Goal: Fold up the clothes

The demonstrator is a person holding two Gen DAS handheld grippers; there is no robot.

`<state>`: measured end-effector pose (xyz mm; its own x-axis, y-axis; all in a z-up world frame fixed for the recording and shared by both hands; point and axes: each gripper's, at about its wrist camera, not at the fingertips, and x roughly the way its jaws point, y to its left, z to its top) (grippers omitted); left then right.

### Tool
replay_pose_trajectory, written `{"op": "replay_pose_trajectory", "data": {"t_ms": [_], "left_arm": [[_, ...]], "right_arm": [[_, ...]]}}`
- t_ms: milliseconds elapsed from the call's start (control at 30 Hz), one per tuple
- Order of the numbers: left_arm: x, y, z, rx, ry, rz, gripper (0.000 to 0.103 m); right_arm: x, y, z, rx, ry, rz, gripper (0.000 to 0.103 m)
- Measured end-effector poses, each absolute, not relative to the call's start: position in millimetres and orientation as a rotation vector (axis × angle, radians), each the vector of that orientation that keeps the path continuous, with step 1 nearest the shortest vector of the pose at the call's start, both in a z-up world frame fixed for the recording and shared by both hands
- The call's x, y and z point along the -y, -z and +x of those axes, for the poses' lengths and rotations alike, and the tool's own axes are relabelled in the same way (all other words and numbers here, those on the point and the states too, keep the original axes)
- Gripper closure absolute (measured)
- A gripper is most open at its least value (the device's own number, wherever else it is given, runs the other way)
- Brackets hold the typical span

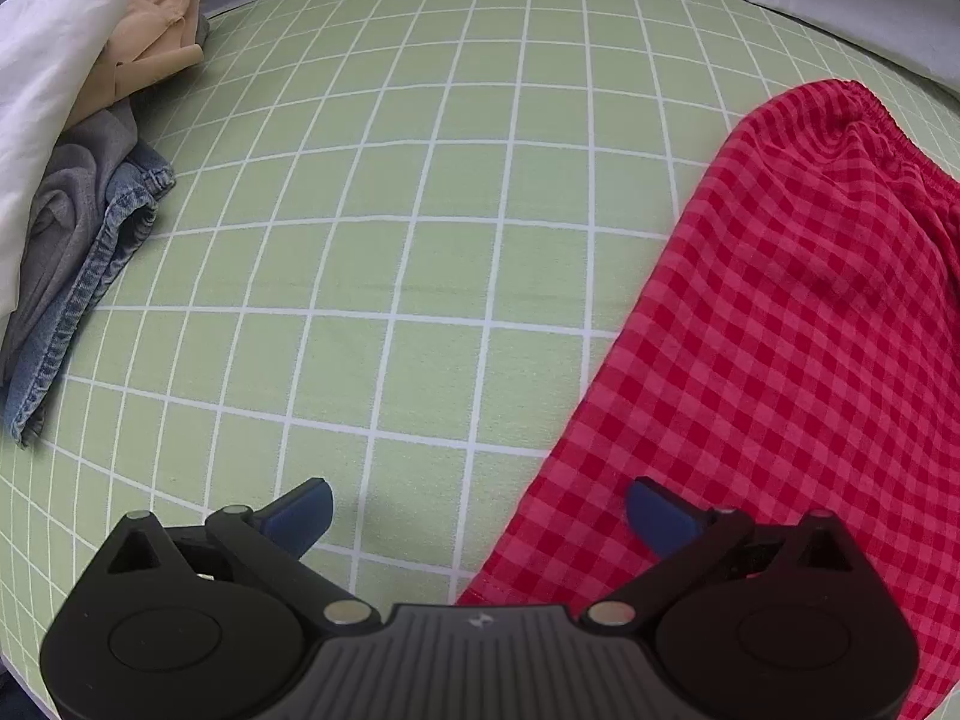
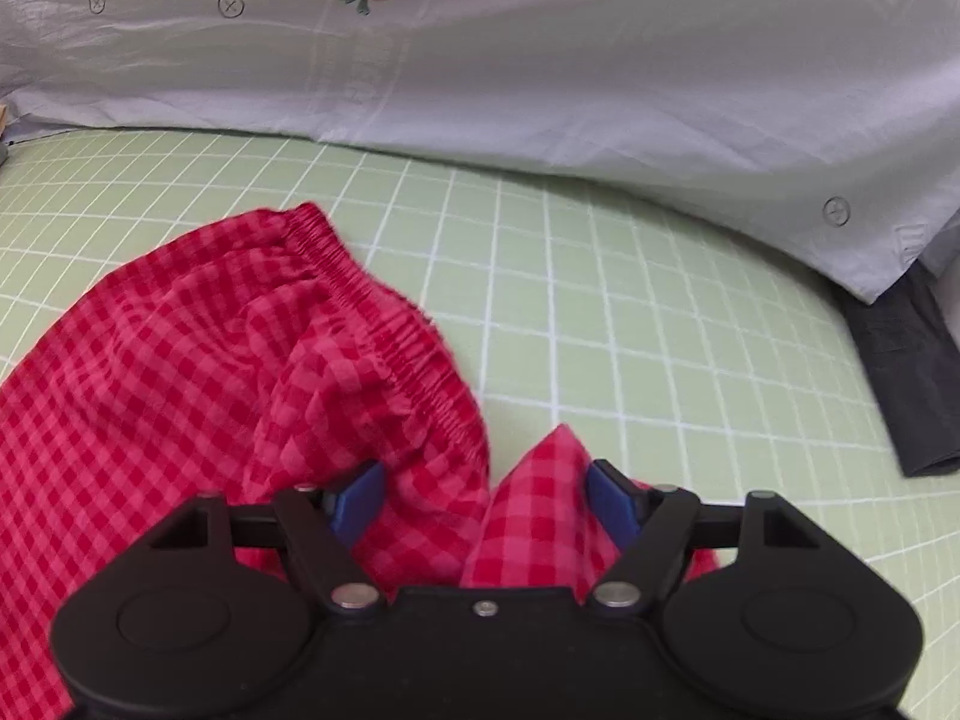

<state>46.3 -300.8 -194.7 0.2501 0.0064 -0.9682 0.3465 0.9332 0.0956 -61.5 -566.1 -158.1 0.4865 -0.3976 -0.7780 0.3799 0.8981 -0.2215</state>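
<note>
Red checked shorts (image 1: 780, 324) with an elastic waistband lie on the green grid sheet (image 1: 420, 228). My left gripper (image 1: 479, 516) is open, low over the sheet at the shorts' near left hem, its right finger over the fabric. In the right wrist view the shorts (image 2: 198, 360) are bunched, with the waistband (image 2: 390, 324) curving across the middle. My right gripper (image 2: 485, 501) is open with a peak of the red fabric standing between its blue pads (image 2: 360, 498); the jaws do not pinch it.
A pile of clothes sits at the left: a white garment (image 1: 42, 90), a tan one (image 1: 156, 30), a grey one (image 1: 66, 204) and blue denim (image 1: 90, 294). A white quilt with a carrot print (image 2: 540, 60) borders the far edge. A dark cloth (image 2: 912, 372) lies at the right.
</note>
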Motion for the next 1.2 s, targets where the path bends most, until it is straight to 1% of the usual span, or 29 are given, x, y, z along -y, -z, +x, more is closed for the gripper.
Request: {"op": "replay_pose_trajectory", "data": {"t_ms": [100, 200, 233, 300, 333, 367, 400, 433, 500, 600, 733, 800, 867, 933, 1000, 1033, 1067, 1100, 1200], "left_arm": [[299, 196, 48, -1.313, 0.237, 0.301, 0.0], [298, 197, 50, -1.322, 0.24, 0.287, 0.0], [297, 198, 51, -1.325, 0.242, 0.283, 0.0], [298, 198, 52, -1.328, 0.243, 0.281, 0.0], [298, 198, 52, -1.328, 0.242, 0.282, 0.0], [298, 198, 52, -1.327, 0.243, 0.283, 0.0], [298, 198, 52, -1.327, 0.243, 0.282, 0.0], [298, 198, 51, -1.326, 0.243, 0.281, 0.0], [298, 199, 52, -1.328, 0.243, 0.273, 0.0], [297, 199, 53, -1.332, 0.247, 0.264, 0.0], [297, 200, 54, -1.334, 0.256, 0.266, 0.0], [298, 200, 54, -1.334, 0.258, 0.267, 0.0], [299, 199, 52, -1.335, 0.259, 0.263, 0.0], [299, 199, 52, -1.338, 0.26, 0.252, 0.0], [297, 200, 53, -1.342, 0.261, 0.239, 0.0], [296, 200, 54, -1.344, 0.262, 0.232, 0.0], [296, 201, 54, -1.343, 0.264, 0.229, 0.0], [296, 201, 54, -1.34, 0.266, 0.232, 0.0], [297, 200, 52, -1.33, 0.273, 0.239, 0.0]], "right_arm": [[570, 137, -64, -0.842, 0.491, -0.053, 0.027], [584, 120, -60, -0.754, 0.517, 0.007, 0.027], [591, 120, -56, -0.763, 0.53, 0.033, 0.027], [604, 127, -48, -0.812, 0.554, 0.086, 0.031], [610, 134, -45, -0.849, 0.566, 0.115, 0.034], [615, 140, -43, -0.883, 0.575, 0.142, 0.044], [617, 146, -44, -0.904, 0.562, 0.161, 0.047], [615, 151, -46, -0.918, 0.535, 0.177, 0.049], [608, 158, -51, -0.941, 0.466, 0.206, 0.05], [590, 165, -60, -0.979, 0.348, 0.226, 0.056], [580, 176, -64, -1.026, 0.348, 0.218, 0.053], [590, 176, -65, -1.018, 0.376, 0.294, 0.051], [604, 176, -65, -1.008, 0.408, 0.381, 0.046], [617, 178, -66, -1.001, 0.421, 0.452, 0.048], [625, 178, -67, -0.996, 0.406, 0.501, 0.063], [628, 177, -69, -0.989, 0.394, 0.526, 0.083], [631, 175, -69, -0.98, 0.386, 0.543, 0.095], [634, 167, -66, -0.955, 0.409, 0.507, 0.097], [642, 144, -54, -0.879, 0.477, 0.398, 0.098]]}}
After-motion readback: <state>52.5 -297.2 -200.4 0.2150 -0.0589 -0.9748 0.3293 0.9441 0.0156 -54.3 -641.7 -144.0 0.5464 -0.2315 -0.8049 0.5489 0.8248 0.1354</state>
